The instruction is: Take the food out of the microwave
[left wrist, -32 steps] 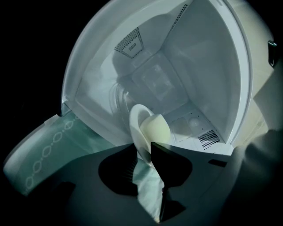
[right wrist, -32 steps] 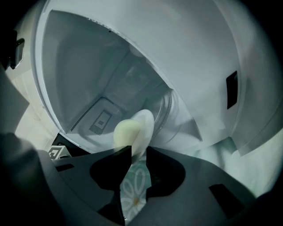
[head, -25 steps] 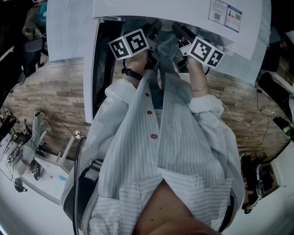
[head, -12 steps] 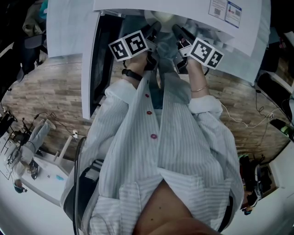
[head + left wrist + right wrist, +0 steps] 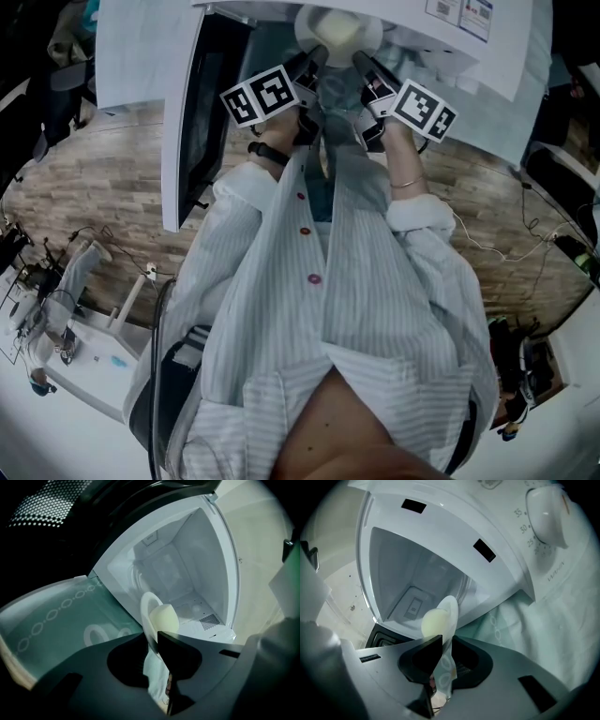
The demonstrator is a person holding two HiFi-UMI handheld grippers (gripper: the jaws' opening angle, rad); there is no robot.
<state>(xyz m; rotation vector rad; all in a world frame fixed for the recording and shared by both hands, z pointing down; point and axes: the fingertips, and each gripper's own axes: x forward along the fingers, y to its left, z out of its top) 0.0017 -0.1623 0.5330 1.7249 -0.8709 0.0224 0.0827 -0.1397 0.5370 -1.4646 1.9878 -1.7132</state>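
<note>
The left gripper (image 5: pixel 151 637) and the right gripper (image 5: pixel 446 639) are clamped on opposite rims of the plate (image 5: pixel 146 604), the jaws closing on it. The pale food (image 5: pixel 165 618) is carried on it at the mouth of the microwave (image 5: pixel 187 564). Should either thin edge grip slip, or the two pulls be mismatched, the plate could be tilted and the food rolled off.

Head view: the top edge cuts off the microwave (image 5: pixel 403 7), and its label (image 5: pixel 461 13) is too small to read. The near rim of the plate (image 5: pixel 146 606) disappears between the closing jaws of the left gripper (image 5: pixel 151 638) and right gripper (image 5: pixel 446 640). Print beneath the dial (image 5: pixel 547 513) is blurred.
</note>
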